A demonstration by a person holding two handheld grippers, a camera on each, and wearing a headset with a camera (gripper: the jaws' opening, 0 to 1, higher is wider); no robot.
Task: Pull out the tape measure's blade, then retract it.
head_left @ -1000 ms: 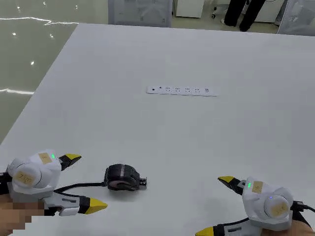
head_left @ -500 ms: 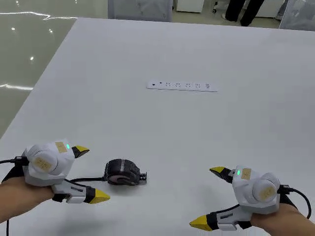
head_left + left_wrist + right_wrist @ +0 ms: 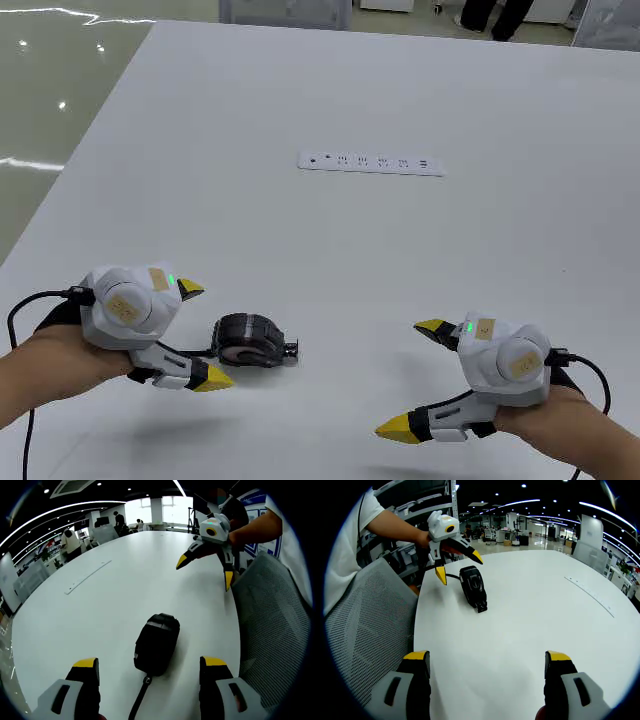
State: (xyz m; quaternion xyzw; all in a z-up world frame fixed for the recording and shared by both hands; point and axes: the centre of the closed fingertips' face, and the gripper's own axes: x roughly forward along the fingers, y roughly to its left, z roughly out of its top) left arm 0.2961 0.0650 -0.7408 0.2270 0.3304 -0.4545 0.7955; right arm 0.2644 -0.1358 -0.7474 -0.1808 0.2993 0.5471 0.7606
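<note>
Tape (image 3: 248, 341) lies lower left in the head view, just ahead of the spread jaws of the left gripper (image 3: 205, 334). Right gripper (image 3: 411, 378), lower right, is also apart, empty. Clamp the case squarely with the left, keeping the tab (image 3: 291, 350) exposed
</note>
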